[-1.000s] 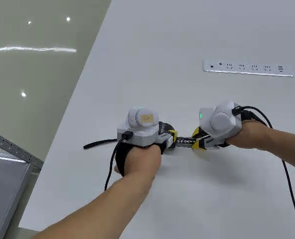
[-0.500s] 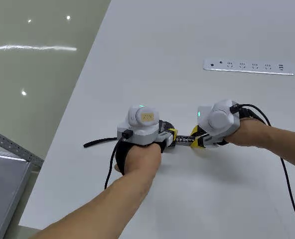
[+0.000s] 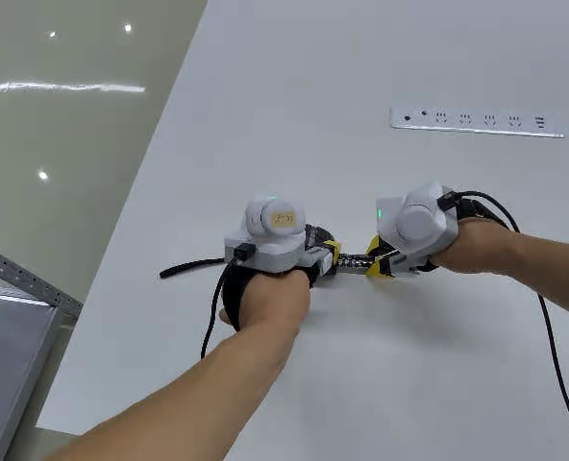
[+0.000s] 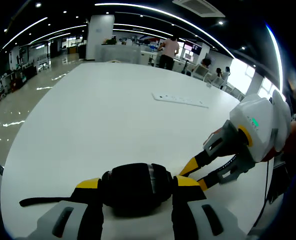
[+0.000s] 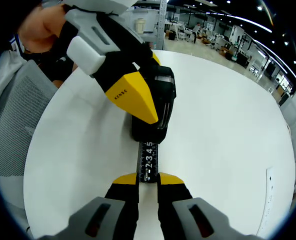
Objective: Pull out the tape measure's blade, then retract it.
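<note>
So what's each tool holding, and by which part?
Left tool clamps the tape measure's case across its sides; right tool pinches the blade near its tip.

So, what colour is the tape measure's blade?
Blade: black with white numerals; best in right gripper view.

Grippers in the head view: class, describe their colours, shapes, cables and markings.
The left gripper and right gripper have pale grey housings with rounded domes, black fingers tipped yellow, and black cables. The left dome bears a tan label; the right shows a green light.
</note>
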A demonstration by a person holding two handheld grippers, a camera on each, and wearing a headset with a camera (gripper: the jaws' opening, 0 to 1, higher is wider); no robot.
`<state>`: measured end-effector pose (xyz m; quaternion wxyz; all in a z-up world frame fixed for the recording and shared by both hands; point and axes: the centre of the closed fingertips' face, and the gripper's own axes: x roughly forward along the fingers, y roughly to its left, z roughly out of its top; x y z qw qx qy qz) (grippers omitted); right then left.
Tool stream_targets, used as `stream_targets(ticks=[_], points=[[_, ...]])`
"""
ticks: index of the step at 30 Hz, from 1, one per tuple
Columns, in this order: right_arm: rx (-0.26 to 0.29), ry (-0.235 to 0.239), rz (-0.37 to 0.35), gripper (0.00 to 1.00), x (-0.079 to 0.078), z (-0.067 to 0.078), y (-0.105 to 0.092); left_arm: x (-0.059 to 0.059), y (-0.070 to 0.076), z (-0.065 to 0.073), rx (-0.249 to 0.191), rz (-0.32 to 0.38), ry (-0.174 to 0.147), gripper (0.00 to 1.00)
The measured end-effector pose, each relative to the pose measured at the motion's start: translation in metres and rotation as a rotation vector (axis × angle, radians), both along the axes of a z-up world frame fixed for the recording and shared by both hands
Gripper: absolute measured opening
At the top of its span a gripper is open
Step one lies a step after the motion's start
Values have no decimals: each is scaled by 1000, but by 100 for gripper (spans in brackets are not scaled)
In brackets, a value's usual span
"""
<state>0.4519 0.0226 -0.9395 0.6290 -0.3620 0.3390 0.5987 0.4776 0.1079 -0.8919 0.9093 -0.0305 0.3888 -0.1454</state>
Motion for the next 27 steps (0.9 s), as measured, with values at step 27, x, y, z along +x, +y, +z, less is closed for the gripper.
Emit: stream_targets(ticks=[27], points=[[2,1,-4,13,0,0,0,3,-2,0,29,-12,24,55]])
